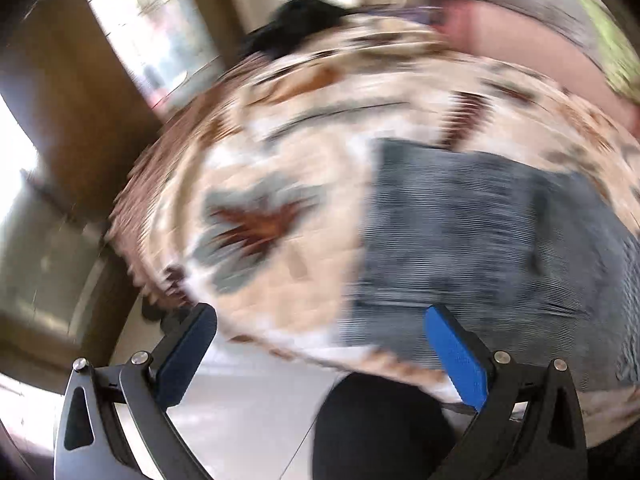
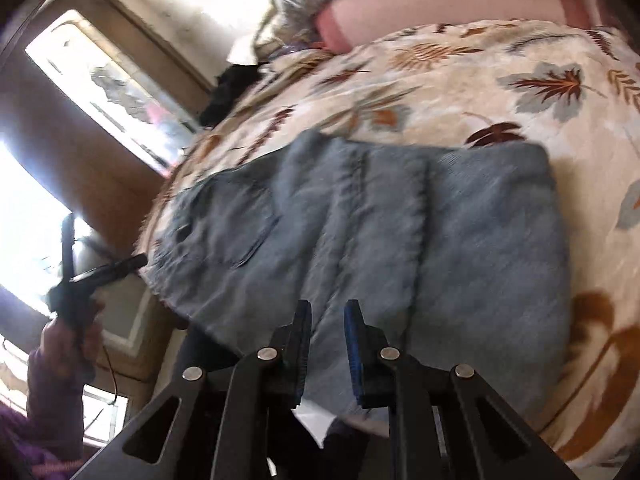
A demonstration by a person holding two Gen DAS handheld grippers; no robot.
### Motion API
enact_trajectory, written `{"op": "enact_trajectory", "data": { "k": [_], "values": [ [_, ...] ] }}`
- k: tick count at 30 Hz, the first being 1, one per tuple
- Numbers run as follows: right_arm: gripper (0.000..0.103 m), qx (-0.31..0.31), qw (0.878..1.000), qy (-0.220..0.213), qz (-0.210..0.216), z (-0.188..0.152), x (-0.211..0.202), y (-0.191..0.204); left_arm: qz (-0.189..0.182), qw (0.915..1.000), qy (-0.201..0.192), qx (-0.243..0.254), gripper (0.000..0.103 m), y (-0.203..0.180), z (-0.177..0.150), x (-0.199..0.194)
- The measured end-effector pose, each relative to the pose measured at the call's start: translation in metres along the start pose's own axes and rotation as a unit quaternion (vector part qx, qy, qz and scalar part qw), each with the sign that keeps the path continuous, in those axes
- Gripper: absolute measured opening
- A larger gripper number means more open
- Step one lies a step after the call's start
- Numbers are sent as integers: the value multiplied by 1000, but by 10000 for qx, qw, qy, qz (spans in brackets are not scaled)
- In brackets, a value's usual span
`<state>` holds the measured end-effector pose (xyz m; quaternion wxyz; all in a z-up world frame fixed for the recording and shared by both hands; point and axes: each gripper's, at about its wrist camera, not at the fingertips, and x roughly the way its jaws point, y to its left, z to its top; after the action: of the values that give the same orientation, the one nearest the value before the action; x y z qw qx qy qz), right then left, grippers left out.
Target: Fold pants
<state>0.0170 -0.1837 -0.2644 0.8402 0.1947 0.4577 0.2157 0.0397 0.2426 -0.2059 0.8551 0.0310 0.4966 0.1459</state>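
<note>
Jeans (image 2: 360, 216) are lying folded and flat on a leaf-print bedspread (image 2: 500, 80), near its front edge. The right gripper (image 2: 327, 344) is being held low over the near edge of the jeans, its jaws narrowed to a slim gap with nothing pinched between them. The left gripper (image 1: 320, 340) is being held off to the left, jaws spread wide and empty; its view is blurred.

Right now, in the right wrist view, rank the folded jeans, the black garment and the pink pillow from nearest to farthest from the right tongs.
1. Folded jeans: directly ahead of the right tongs, on the leaf-print bedspread.
2. Black garment: far left edge of the bed.
3. Pink pillow: at the head of the bed, top of view.
</note>
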Motion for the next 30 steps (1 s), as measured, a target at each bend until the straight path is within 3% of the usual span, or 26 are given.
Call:
{"op": "enact_trajectory", "data": {
  "k": [2, 6, 10, 15, 30],
  "values": [
    [20, -92, 9999, -118, 6, -9, 0, 2, -82, 9995, 53, -306, 103, 22, 1, 5],
    [20, 41, 9994, -332, 113, -5, -7, 1, -650, 9949, 273, -720, 103, 38, 1, 11],
    [20, 140, 9974, -667, 213, 2, -15, 4, -1013, 9868, 602, -1112, 103, 33, -7, 17],
    [20, 296, 9963, -763, 265, 6, -15, 8, -1454, 9715, 920, -1629, 103, 33, -14, 30],
    [20, 381, 9964, -736, 164, 5, -8, 1, -2055, 9499, 1304, -1963, 102, 12, -6, 79]
  ]
}}
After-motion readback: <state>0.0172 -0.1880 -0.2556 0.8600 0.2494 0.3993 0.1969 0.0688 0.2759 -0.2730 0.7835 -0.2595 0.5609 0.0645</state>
